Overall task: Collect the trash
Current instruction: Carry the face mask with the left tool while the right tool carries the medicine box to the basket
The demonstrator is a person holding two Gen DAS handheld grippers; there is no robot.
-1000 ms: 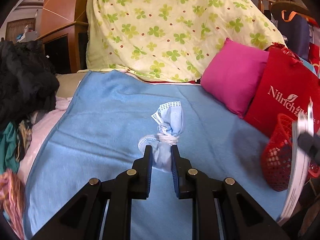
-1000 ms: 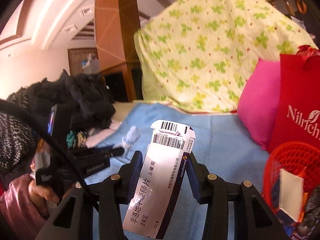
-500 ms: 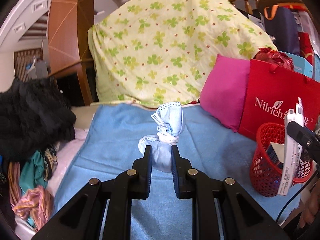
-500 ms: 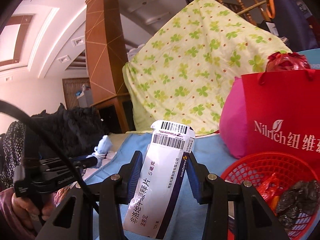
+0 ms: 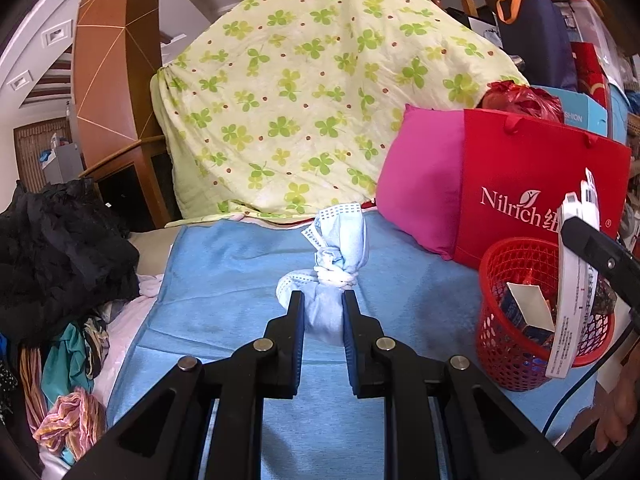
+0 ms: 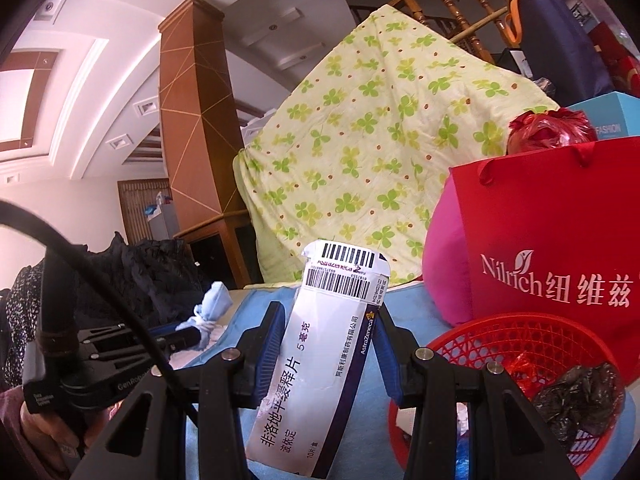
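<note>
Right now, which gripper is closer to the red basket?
Right. The right gripper, holding the medicine box, sits just beside the red basket. The left gripper, holding the knotted mask, hangs farther away over the blue blanket.

Brown angled column (image 6: 191, 128), white coffered ceiling (image 6: 76, 92), wooden stair railing (image 6: 448, 4).

Your items: one knotted pale-blue face mask (image 5: 340, 256), bundled and tied with its white ear loop, held upright above the blue bed cover. One flattened white medicine carton (image 6: 320, 360), barcode end up, tilted slightly. One red mesh basket (image 6: 516, 324) on the bed beside the red bag, holding scraps, a small box and black crumpled plastic.
</note>
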